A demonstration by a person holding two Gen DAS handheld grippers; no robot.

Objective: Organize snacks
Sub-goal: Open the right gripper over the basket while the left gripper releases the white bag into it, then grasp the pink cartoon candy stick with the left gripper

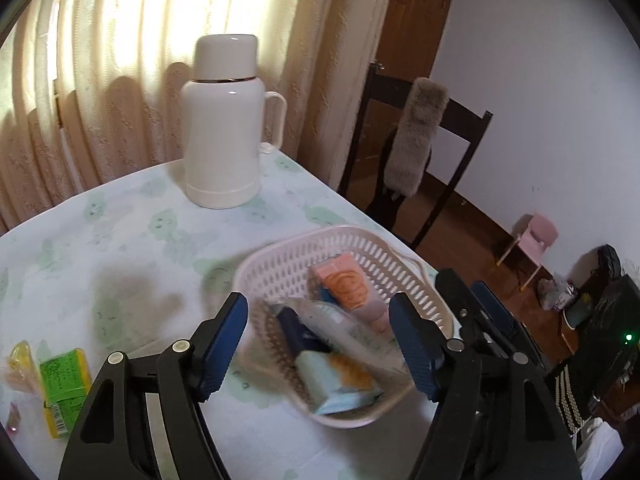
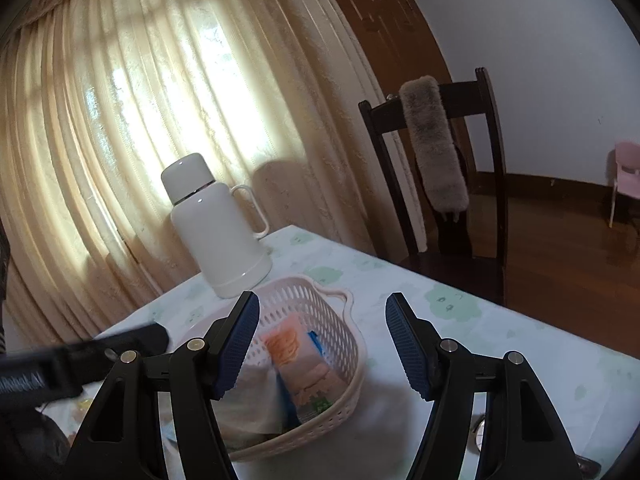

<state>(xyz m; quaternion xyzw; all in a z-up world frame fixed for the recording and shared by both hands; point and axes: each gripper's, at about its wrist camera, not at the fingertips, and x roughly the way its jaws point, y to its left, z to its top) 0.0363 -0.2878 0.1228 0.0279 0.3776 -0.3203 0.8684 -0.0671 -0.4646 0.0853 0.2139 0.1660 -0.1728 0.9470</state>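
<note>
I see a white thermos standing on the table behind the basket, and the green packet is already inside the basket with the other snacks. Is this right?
Not quite. The thermos does stand on the table behind the basket, but the green packet is not inside it. The left wrist view shows it lying on the table, well left of the basket, apart from the snacks inside.

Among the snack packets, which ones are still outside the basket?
The green packet and the yellow-wrapped one beside it lie on the tablecloth, left of the left gripper; the others are inside the basket.
</note>
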